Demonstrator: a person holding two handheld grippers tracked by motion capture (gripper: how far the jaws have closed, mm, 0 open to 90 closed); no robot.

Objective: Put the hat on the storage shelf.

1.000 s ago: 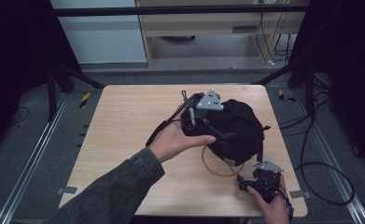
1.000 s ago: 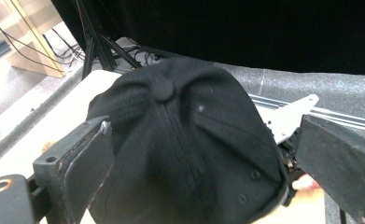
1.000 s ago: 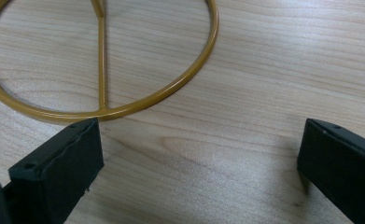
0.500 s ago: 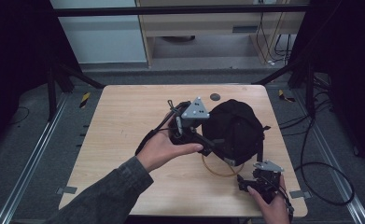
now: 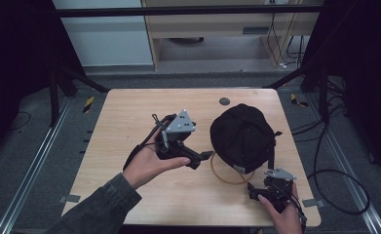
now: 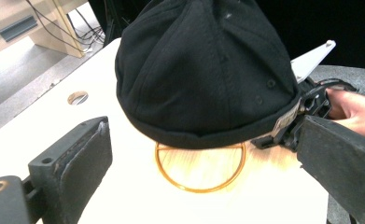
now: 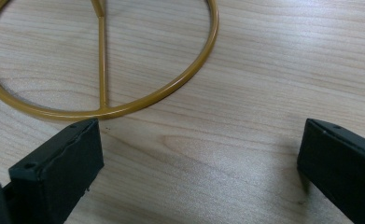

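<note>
Left gripper (image 5: 205, 156) fingers (image 6: 73, 163) spread apart, empty; black cap (image 5: 242, 136) sits ahead of them, just off the tips, not touching. Cap hides most of the gold ring stand (image 6: 200, 168); just the base loop pokes out. Right gripper (image 5: 256, 191) fingers (image 7: 59, 163) also wide apart, empty, low over the tabletop (image 5: 129, 112), ring base (image 7: 101, 60) just past the one finger. Cap's underside not visible.

Matt black cloth cap (image 6: 203, 70) — glossy golden ring (image 7: 101, 60) — on smooth, pale wood-grain table (image 7: 264, 93).
</note>
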